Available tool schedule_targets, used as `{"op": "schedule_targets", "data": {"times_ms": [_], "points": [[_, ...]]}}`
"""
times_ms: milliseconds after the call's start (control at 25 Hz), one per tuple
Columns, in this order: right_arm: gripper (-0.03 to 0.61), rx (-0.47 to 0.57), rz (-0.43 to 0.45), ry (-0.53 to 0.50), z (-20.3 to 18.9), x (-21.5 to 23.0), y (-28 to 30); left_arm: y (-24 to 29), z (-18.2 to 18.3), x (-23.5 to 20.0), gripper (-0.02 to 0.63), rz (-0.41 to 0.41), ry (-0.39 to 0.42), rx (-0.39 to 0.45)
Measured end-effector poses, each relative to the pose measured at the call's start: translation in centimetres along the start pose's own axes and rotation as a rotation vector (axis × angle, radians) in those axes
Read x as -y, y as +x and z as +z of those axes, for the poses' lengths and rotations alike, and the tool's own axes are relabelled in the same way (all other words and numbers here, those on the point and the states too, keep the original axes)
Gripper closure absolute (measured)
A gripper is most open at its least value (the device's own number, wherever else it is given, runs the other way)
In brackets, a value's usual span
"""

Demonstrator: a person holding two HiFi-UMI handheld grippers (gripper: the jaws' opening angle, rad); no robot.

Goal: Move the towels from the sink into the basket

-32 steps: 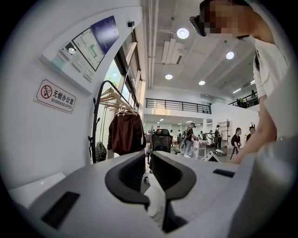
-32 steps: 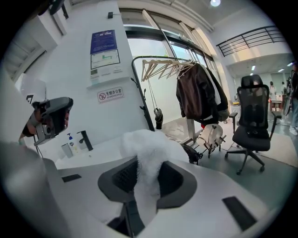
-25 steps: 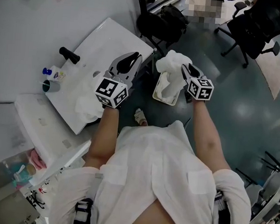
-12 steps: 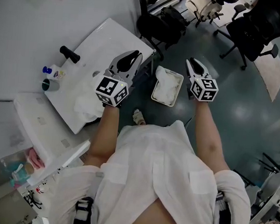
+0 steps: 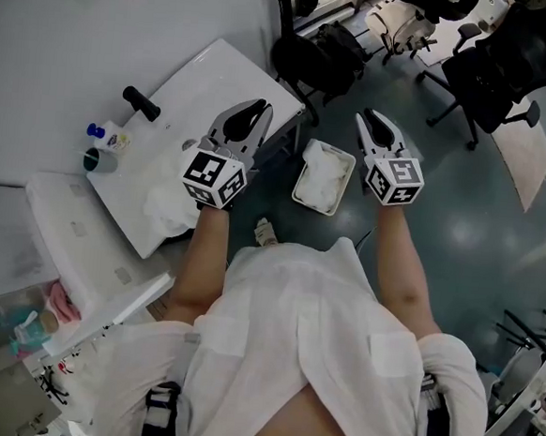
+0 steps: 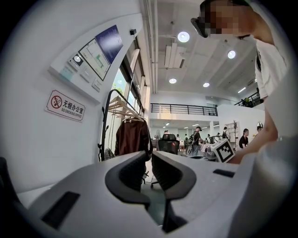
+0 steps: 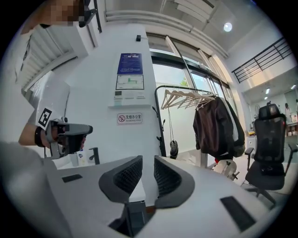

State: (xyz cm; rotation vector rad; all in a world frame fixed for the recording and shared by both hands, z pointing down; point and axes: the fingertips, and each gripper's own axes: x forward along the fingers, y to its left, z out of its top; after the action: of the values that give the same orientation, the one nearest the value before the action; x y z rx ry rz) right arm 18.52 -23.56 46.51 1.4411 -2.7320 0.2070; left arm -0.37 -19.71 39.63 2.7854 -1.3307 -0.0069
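Observation:
A white towel [image 5: 166,204] lies crumpled at the near end of the white sink [image 5: 208,85]. On the floor between my arms stands the white basket [image 5: 301,191], with another white towel [image 5: 325,174] inside it. My left gripper [image 5: 253,109] hangs over the sink's right edge, shut and empty [image 6: 149,155]. My right gripper [image 5: 373,121] is up beside the basket's right side; its jaws have just been closing and now stand slightly apart with nothing between them [image 7: 148,160].
A black faucet [image 5: 140,103] and small bottles [image 5: 103,143] sit at the sink's left side. Black office chairs [image 5: 316,51] stand behind the basket. A coat rack with a dark jacket [image 7: 215,125] stands ahead by the wall.
A second ago my right gripper held a white towel over the basket. The towel now lies in the basket, and the gripper has risen, empty. My left gripper has hardly moved.

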Motion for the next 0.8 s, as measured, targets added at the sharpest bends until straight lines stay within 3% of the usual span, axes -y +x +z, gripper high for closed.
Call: {"op": "schedule_targets", "data": {"times_ms": [480,800], "points": [[0.480,0.014,0.248,-0.094,2.2,-7.9,5.2,-6.7,0.9,-5.1,0.566,0.190,0.005,0.035],[0.414,-0.034,0.480,-0.137,0.3,-16.9,9.8,-14.5,-0.2,-9.7,0.566,0.387,-0.012,0.030]]}}
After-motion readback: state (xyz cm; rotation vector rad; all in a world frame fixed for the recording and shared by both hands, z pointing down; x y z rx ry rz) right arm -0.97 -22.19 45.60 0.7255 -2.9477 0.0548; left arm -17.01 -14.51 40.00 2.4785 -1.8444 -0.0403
